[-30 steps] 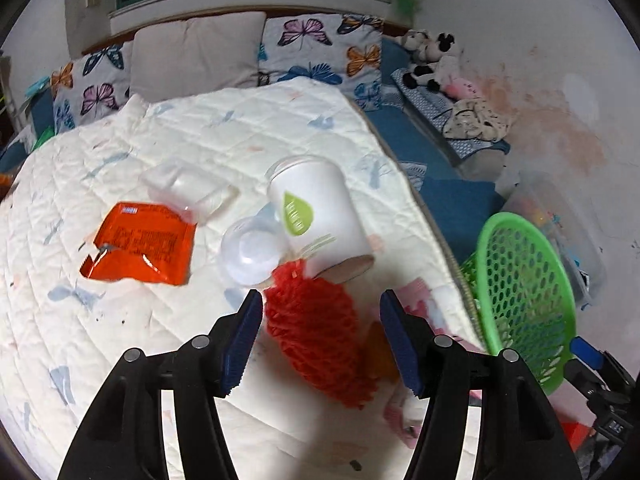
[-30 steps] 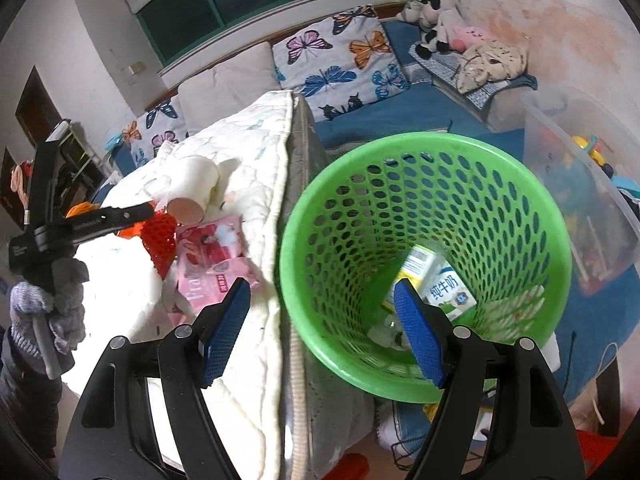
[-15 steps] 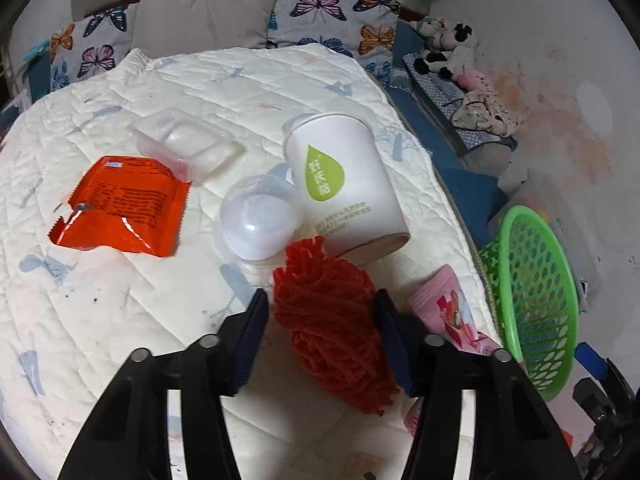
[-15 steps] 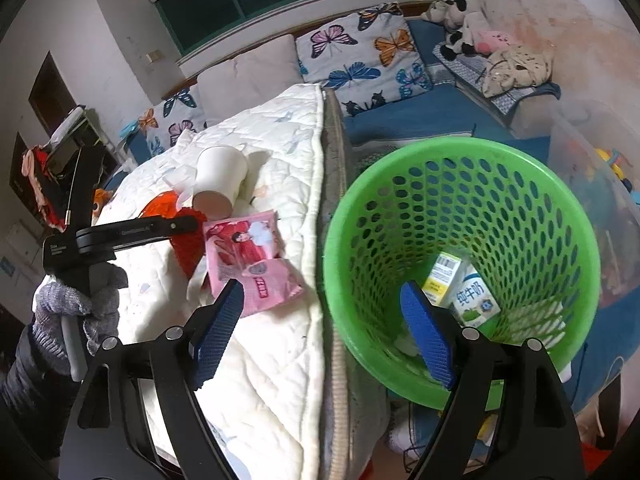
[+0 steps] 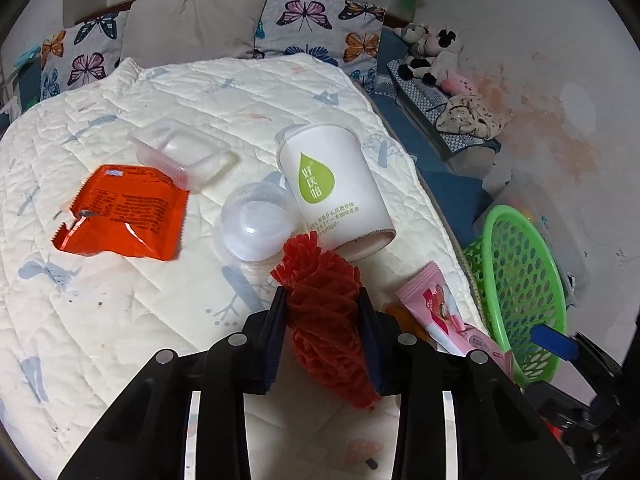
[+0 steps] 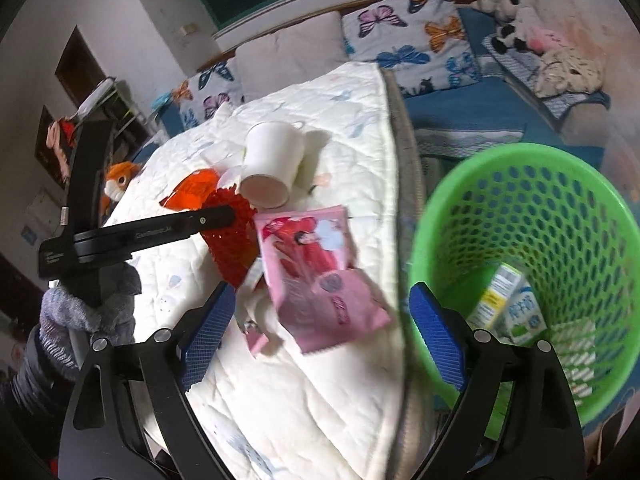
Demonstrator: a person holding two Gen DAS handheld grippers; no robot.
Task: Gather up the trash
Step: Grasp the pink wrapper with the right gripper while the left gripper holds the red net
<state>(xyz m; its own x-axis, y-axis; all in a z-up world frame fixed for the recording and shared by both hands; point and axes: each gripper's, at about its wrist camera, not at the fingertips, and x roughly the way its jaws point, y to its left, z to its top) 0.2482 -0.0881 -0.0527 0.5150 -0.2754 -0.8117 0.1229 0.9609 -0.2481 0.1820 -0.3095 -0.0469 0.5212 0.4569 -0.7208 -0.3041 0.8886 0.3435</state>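
My left gripper (image 5: 322, 312) is closing on a red foam net (image 5: 320, 280) lying on the white quilt, and both pads press its sides. A white paper cup (image 5: 332, 184) lies tipped just beyond it, beside a clear dome lid (image 5: 256, 224). A pink snack packet (image 6: 316, 264) lies at the bed's edge. My right gripper (image 6: 320, 296) hovers over it, jaws opening wide, with nothing touching the pads. The green basket (image 6: 520, 168) stands on the floor to the right, with a milk carton (image 6: 508, 304) inside. From the right wrist view, the left gripper's finger (image 6: 208, 218) crosses the red net (image 6: 232, 248).
An orange foil packet (image 5: 124, 212) and a clear plastic tray (image 5: 180, 152) lie further left on the quilt (image 5: 120, 320). Butterfly pillows (image 5: 320, 20) line the headboard. Plush toys (image 5: 432, 52) and a clear storage box (image 5: 532, 200) sit by the right wall.
The left jaws have narrowed from well apart to pressing the red net. The right gripper has swung left from over the basket to over the pink packet, its jaws spreading.
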